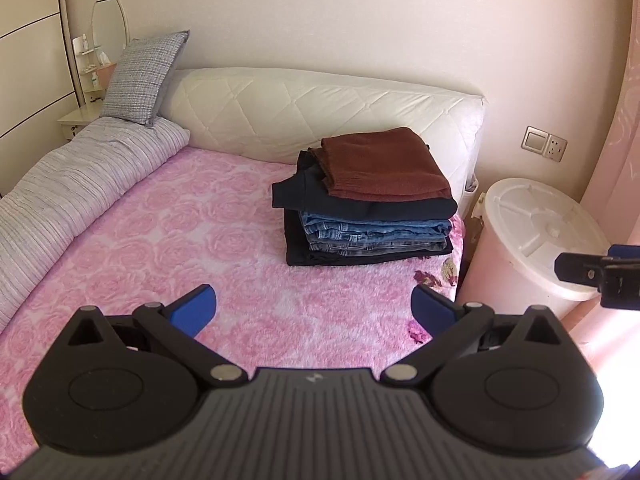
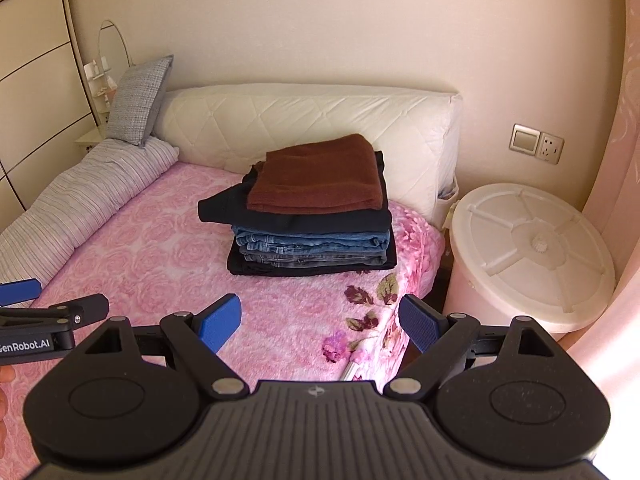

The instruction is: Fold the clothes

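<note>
Hovering above the near part of the pink rose-patterned blanket [image 1: 132,240]: left gripper [image 1: 314,310], blue pads spread wide, nothing between them. Hovering just to its right, over the blanket's near right corner: right gripper [image 2: 320,322], blue pads likewise spread wide and empty. Seen also from the left wrist view as a black tip at the right edge, in front of the bin; seen from the right wrist view, the left tool's black arm and a blue pad at the left edge, with a bit of a hand below it.

Printed near that corner of the blanket: dark purple flowers with green leaves [image 2: 370,300]. Lying at the blanket's edge below them: a small pale stick-like item, too small to identify.

Resting farther back on the blanket, toward the right side and just in front of the headboard cushion: stack of folded clothes [image 1: 370,208]. Stacked from the bottom: a black garment, folded blue jeans [image 2: 312,246], a dark navy piece, and a rust-brown knit [image 2: 320,178] on top. Well apart from both grippers.

Standing beside the bed on the right: white bin with a ribbed round lid [image 2: 528,248]. Stretched along the left side: striped grey quilt [image 1: 68,184], with a grey checked pillow [image 1: 144,76] propped at its far end. Behind everything: quilted cream headboard cushion [image 1: 320,108], a wall switch and socket [image 2: 536,144], and an oval mirror [image 1: 108,20] at far left.
</note>
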`<action>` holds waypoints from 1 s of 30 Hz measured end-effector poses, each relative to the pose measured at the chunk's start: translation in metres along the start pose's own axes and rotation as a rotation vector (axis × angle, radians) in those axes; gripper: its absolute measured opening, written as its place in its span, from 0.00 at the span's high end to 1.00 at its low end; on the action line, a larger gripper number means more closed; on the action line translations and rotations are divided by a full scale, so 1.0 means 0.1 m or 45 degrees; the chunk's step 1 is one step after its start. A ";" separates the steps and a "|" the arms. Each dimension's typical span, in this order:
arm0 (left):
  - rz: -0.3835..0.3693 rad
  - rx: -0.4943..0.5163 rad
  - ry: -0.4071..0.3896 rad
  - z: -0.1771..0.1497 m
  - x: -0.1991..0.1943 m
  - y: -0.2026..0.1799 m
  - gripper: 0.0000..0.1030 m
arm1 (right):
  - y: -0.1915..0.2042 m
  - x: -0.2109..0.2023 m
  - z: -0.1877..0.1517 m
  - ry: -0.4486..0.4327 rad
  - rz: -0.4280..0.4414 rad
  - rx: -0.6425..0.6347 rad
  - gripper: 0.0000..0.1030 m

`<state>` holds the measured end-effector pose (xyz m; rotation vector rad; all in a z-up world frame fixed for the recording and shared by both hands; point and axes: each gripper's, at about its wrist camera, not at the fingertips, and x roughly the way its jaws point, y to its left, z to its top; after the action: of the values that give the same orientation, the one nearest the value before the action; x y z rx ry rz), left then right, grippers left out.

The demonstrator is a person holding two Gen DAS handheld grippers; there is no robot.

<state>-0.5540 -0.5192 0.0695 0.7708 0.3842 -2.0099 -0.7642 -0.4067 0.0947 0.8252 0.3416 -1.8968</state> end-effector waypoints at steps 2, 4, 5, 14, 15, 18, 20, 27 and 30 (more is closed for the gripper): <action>-0.005 -0.005 0.003 -0.02 -0.01 0.01 0.01 | 0.01 -0.02 -0.02 -0.003 -0.003 -0.002 0.14; -0.017 -0.011 0.013 -0.03 -0.01 0.01 0.01 | 0.02 -0.03 -0.05 0.005 -0.007 0.001 0.14; -0.023 -0.011 0.016 -0.04 -0.02 0.01 0.01 | 0.03 -0.04 -0.07 0.010 -0.009 0.004 0.14; -0.041 -0.012 0.009 -0.01 -0.04 -0.01 0.01 | 0.08 -0.13 -0.08 -0.014 -0.033 -0.029 0.14; -0.041 -0.014 0.009 -0.01 -0.03 -0.01 0.01 | 0.09 -0.13 -0.07 -0.017 -0.031 -0.032 0.14; -0.041 -0.018 0.013 0.00 -0.02 -0.02 0.01 | 0.12 -0.14 -0.07 -0.020 -0.025 -0.044 0.14; -0.042 -0.015 0.018 0.00 -0.02 -0.03 0.01 | 0.13 -0.14 -0.08 -0.018 -0.020 -0.046 0.14; -0.035 0.013 0.022 0.00 0.01 -0.08 0.01 | 0.12 -0.10 -0.10 -0.005 -0.012 -0.036 0.14; -0.034 0.023 0.020 0.01 0.01 -0.11 0.01 | 0.10 -0.10 -0.11 -0.001 -0.013 -0.026 0.14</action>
<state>-0.5643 -0.5149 0.0691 0.7965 0.3876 -2.0360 -0.7488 -0.3987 0.0945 0.8107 0.3645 -1.9004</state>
